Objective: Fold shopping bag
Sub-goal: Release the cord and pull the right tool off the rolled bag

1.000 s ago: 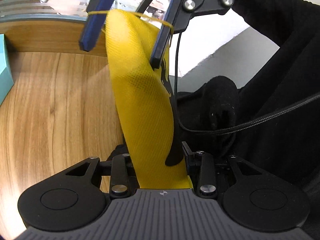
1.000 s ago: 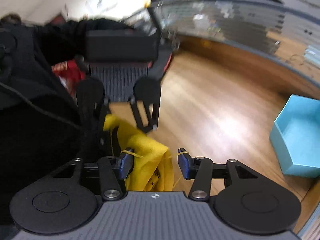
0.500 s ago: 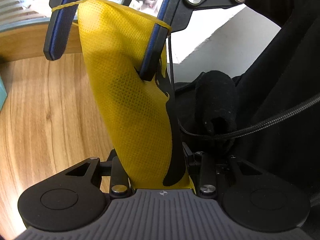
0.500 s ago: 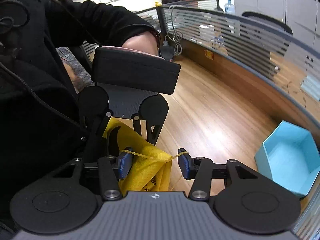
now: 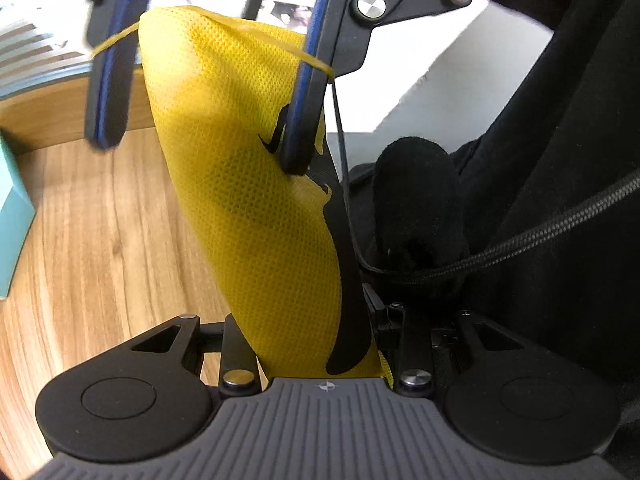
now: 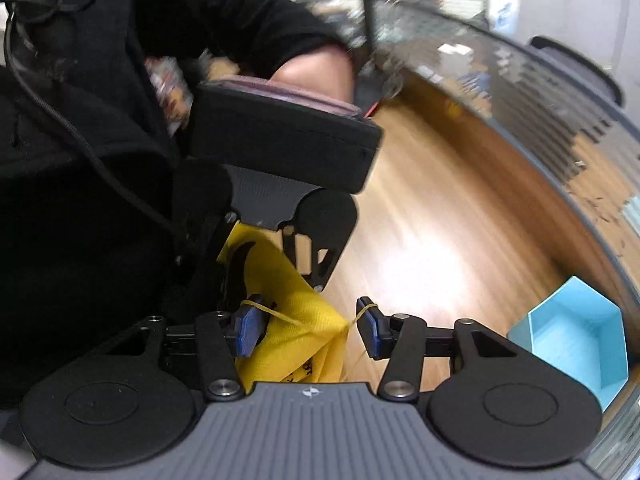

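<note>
Teal box [image 5: 12,216] cut off; bag [image 5: 256,208] base hidden

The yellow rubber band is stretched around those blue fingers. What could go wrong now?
1. The rubber band is pulled tight across the right gripper fingers; it might slip off and snap away.
2. The rolled yellow bag pokes only partly through the band, so it might unroll.
3. The left gripper holds just the bag's lower end, so the bag might slide out.

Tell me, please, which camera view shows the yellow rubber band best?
The left wrist view: there the rubber band shows as a line across the top of the folded yellow bag, stretched around both fingers of the right tongs. The right wrist view shows it thin and close between the blue pads, partly against the bag.
</note>
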